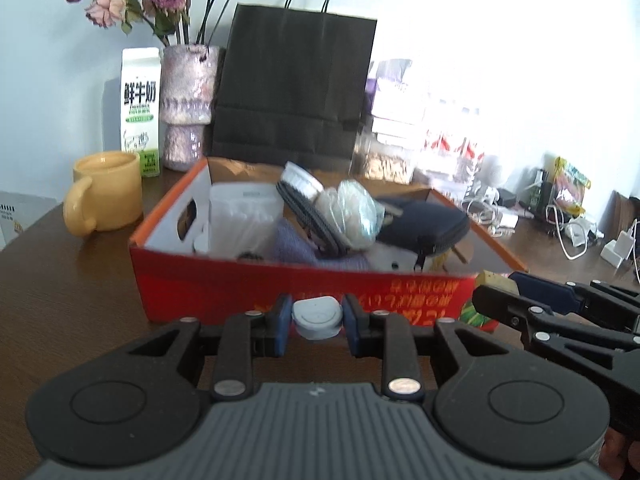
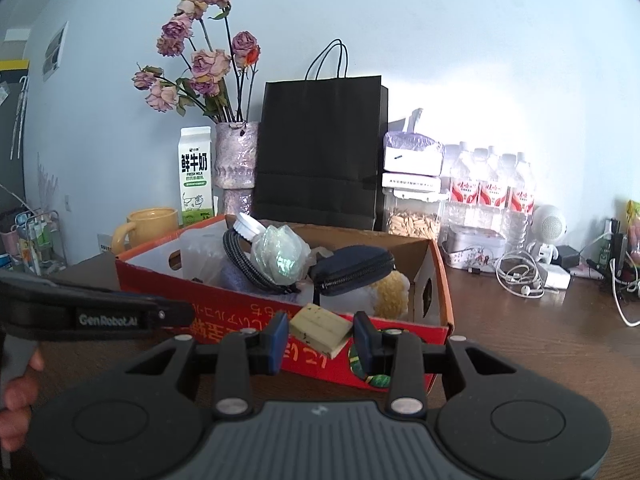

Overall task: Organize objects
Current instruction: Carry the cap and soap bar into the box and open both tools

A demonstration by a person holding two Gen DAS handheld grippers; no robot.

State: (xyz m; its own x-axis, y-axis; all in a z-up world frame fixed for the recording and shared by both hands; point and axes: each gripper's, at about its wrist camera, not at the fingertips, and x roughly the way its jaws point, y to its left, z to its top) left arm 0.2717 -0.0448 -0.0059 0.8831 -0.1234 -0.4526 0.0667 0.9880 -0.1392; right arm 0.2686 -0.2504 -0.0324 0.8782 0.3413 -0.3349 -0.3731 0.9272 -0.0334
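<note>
Left wrist view puts the left gripper [image 1: 316,322] at lower centre, its blue pads clamped on a small pale grey case [image 1: 317,317]. Just beyond it, filling the middle of the frame, stands an open red box [image 1: 224,286] on a dark wooden table [image 1: 60,296]. Inside the box lie a white pouch [image 1: 244,220], a crumpled plastic wrap [image 1: 354,210], a dark zip case [image 1: 424,226] and a white round lid [image 1: 301,179] at the back. At lower right the right gripper [image 1: 498,286] comes in from the edge, holding a tan block [image 1: 493,279] near the box's front right corner. A yellow mug [image 1: 106,192] sits left of the box; behind it are a milk carton [image 1: 140,112], a vase [image 1: 187,108] of dried roses and a black paper bag [image 1: 292,88].

Right wrist view shows the right gripper [image 2: 320,338] at lower centre, its pads pressed against the tilted tan block [image 2: 321,329], which hangs in front of the box's [image 2: 240,312] near wall, above the table [image 2: 520,340]. The left gripper [image 2: 160,314] reaches in from the left edge; its fingertips are hard to make out here. A hand [image 2: 18,404] shows at lower left. Right of the bag [image 2: 320,152] stand water bottles [image 2: 492,184], with cables [image 2: 520,280] scattered across the table at right.
</note>
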